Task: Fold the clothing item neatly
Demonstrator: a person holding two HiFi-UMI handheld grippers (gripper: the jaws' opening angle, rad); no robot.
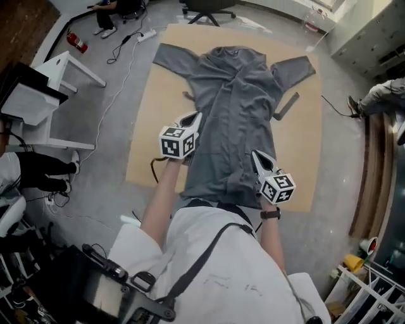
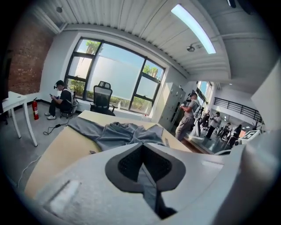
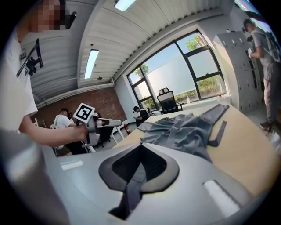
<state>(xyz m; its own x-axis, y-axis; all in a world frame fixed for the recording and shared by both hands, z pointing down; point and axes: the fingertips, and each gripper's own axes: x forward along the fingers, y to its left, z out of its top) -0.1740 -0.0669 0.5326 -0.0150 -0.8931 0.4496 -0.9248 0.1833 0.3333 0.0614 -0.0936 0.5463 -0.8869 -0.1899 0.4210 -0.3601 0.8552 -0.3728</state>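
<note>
Grey cloth sits in both tools. L gripper (image 1: pixel 195 121) has its jaws pressed together on a fold at the garment's (image 1: pixel 231 120) left side edge. R gripper (image 1: pixel 258 158) is likewise clamped on cloth, nearer the hem on the right.

Count: 2 grippers, 1 garment, 2 sleeves, 1 tan mat (image 1: pixel 147 133).

The garment lies lengthwise down the mat's middle, hem at the near edge by the person, collar far. Its sleeves spread out L and R near the far edge, still on the mat. 1 long grey strap (image 1: pixel 286 105) lies just right of the body.

Room: a bare strip of mat runs down each side, and grey floor lies all round it. 1 white table (image 1: pixel 63 69) stands well off to the left, w/ 1 cable (image 1: pixel 120 69) running between it and the mat. 1 office chair (image 1: pixel 209 9) stands beyond the far edge.
</note>
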